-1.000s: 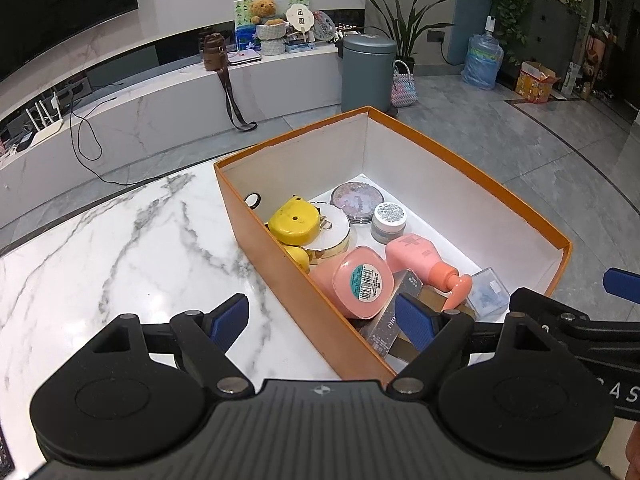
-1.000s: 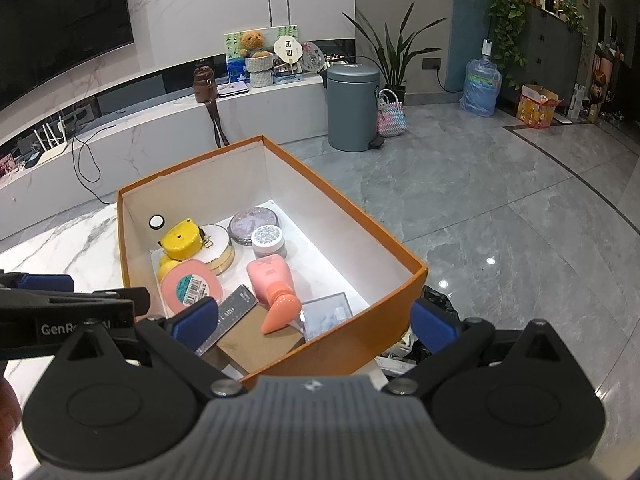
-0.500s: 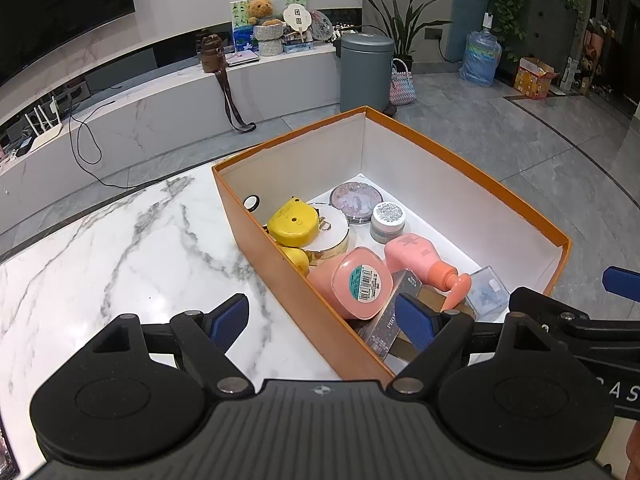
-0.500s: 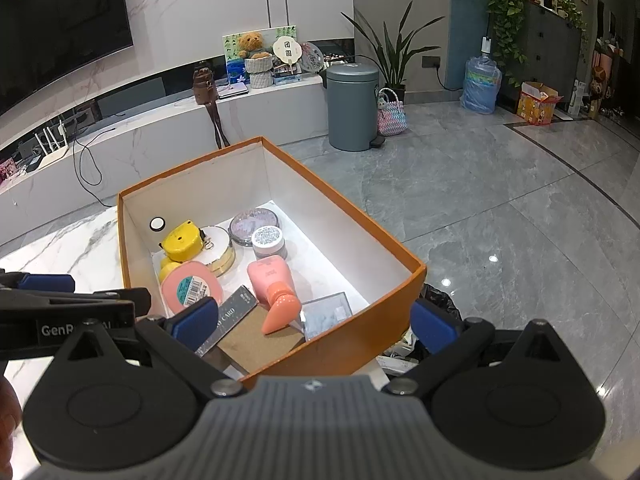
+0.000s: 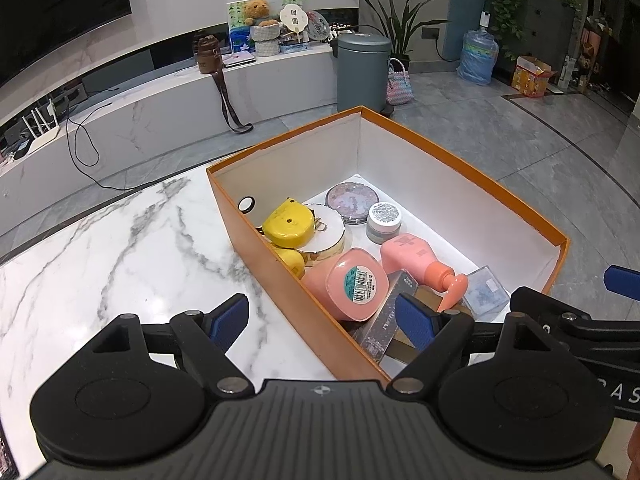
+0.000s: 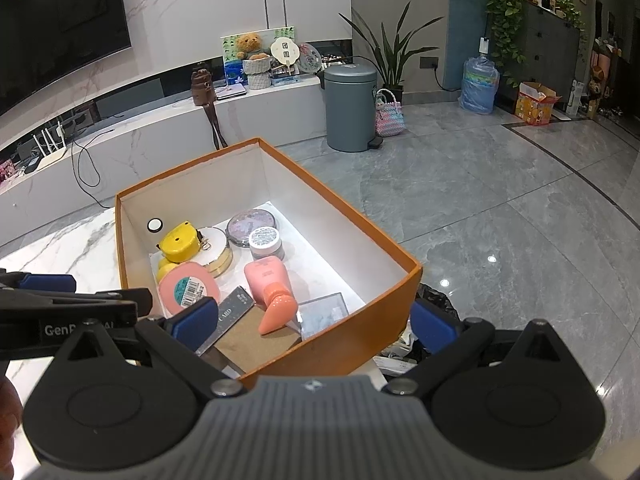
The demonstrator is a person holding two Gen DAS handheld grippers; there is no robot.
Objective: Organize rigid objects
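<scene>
Orange box (image 5: 472, 176) of toiletries on the marble table (image 5: 120, 248), flanked by two empty grippers.

Inside are seen a pink pump bottle (image 5: 416, 258), a yellow case (image 5: 289, 227) and round jars. The left gripper (image 5: 322, 318) is spread wide over the box's near left wall, nothing grasped; the right gripper (image 6: 314, 320) is likewise held wide apart across the near right corner.

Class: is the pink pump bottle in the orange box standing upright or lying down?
Lying down. The pink pump bottle rests on its side on the orange cardboard box floor, orange pump head pointing toward the near wall.
</scene>
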